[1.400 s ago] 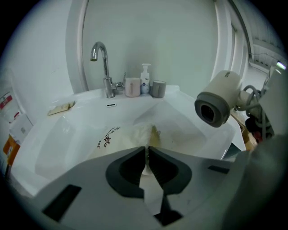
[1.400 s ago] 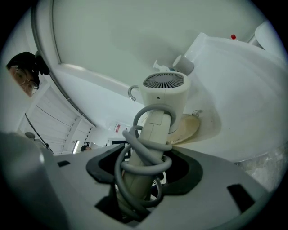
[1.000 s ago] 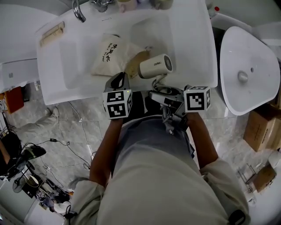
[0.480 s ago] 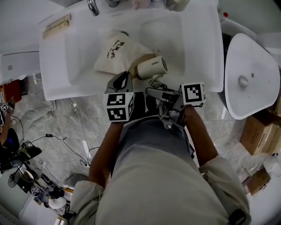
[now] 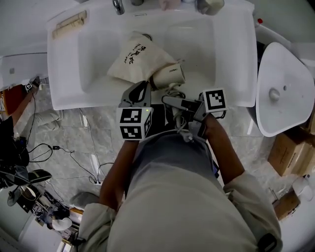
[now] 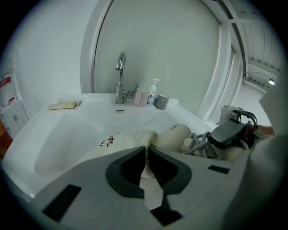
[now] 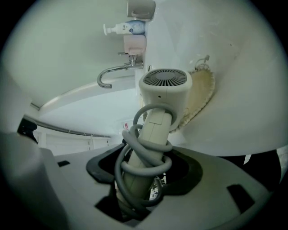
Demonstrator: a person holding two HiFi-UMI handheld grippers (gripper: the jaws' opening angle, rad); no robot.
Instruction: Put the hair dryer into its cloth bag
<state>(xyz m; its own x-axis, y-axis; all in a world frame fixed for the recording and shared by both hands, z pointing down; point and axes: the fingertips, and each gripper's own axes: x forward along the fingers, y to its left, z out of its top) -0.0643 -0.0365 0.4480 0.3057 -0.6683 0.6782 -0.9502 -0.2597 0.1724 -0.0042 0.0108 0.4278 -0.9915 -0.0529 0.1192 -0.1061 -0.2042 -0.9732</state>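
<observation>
Over the sink (image 5: 226, 54), left gripper (image 6: 147, 164) pinches the bag (image 5: 134, 55) rim while right gripper (image 7: 143, 177) clasps the dryer (image 7: 164, 87) handle (cord (image 7: 135, 158) wound round it), nose at the bag's mouth.

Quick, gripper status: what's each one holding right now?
Left gripper: closed on the edge of the bag.
Right gripper: closed on the handle of the hair dryer.

White sink (image 5: 216, 49), cloth bag (image 5: 133, 56) in it, hair dryer (image 5: 168, 76) touching bag — faucet (image 5: 118, 6) above
</observation>
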